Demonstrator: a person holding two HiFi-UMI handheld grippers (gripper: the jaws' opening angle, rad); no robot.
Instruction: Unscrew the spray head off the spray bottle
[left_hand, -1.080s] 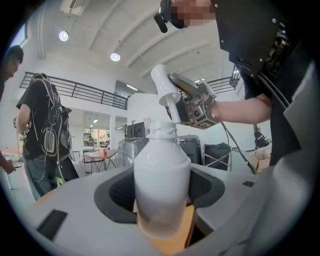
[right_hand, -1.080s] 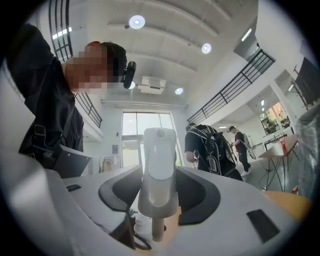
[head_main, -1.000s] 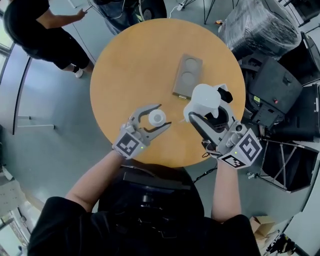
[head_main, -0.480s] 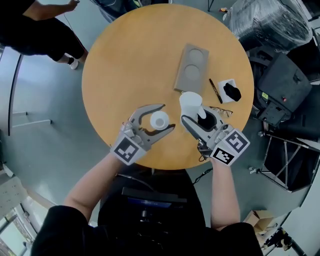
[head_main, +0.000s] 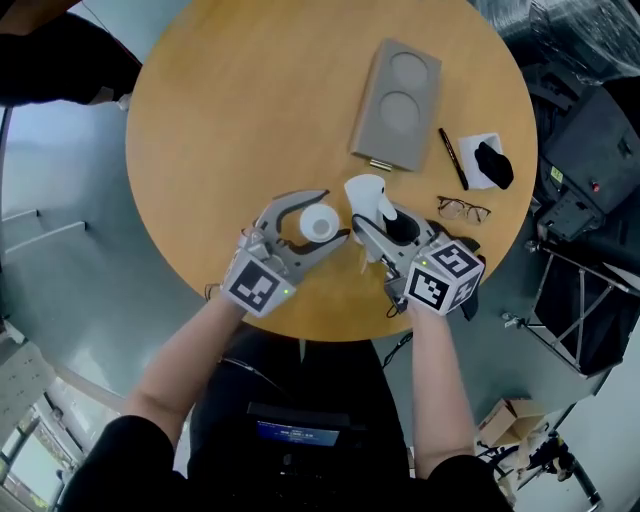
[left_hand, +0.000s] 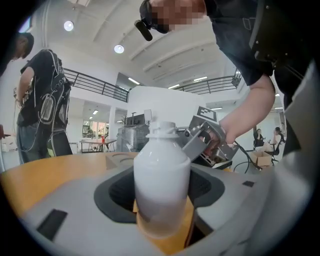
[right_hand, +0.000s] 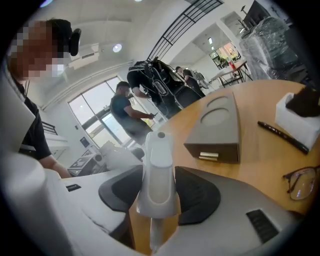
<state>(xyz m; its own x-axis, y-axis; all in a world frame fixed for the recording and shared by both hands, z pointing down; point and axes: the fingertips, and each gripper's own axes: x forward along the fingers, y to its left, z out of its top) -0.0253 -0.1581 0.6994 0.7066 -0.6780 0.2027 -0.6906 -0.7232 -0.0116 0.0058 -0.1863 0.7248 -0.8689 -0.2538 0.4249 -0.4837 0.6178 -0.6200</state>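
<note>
The white spray bottle (head_main: 320, 222) has a bare threaded neck and stands upright between the jaws of my left gripper (head_main: 331, 216), which is shut on its body (left_hand: 161, 185). It is low over the round wooden table (head_main: 230, 120), near the front edge. The white spray head (head_main: 366, 192) is off the bottle. My right gripper (head_main: 385, 226), just right of the left one, is shut on it. In the right gripper view the spray head (right_hand: 158, 170) stands upright between the dark pads (right_hand: 200, 192), its thin tube hanging below.
A grey box (head_main: 397, 105) with two round recesses lies beyond the grippers. To the right lie a black pen (head_main: 452, 158), a white holder with a black object (head_main: 487, 165) and a pair of glasses (head_main: 463, 210). Black equipment (head_main: 590, 150) stands past the table's right edge.
Both grippers have come down towards the table, each still holding its part. The right gripper has rolled, so the spray head stands more upright.
</note>
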